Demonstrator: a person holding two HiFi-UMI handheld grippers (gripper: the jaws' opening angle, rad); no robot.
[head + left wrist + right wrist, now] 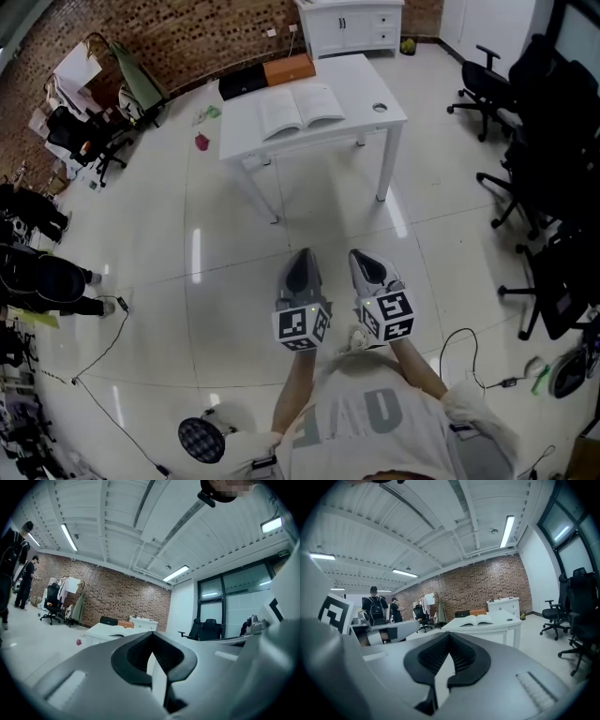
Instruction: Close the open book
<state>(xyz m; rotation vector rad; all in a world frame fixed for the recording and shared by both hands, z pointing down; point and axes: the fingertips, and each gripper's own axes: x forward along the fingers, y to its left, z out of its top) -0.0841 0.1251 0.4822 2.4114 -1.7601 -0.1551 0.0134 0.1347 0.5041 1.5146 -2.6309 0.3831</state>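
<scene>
An open book (pixel 300 108) lies flat on a white table (pixel 366 80) across the room, far ahead of both grippers. The right gripper view shows the book (pixel 477 619) spread open on the table (pixel 497 626). My left gripper (pixel 302 256) and right gripper (pixel 365 259) hang side by side over the tiled floor, close to my body and well short of the table. Both are shut with nothing between their jaws. The left gripper (pixel 151 635) looks toward the table (pixel 101 631); from there I cannot make out the book. The right gripper (pixel 449 637) points at the table's near side.
A black box (pixel 242 82) and an orange box (pixel 289 68) sit at the table's far edge, with a white cabinet (pixel 349 23) behind. Office chairs (pixel 525 141) line the right side. Clutter and a clothes rack (pixel 131 80) stand left. Two people (pixel 377 609) stand off to the left.
</scene>
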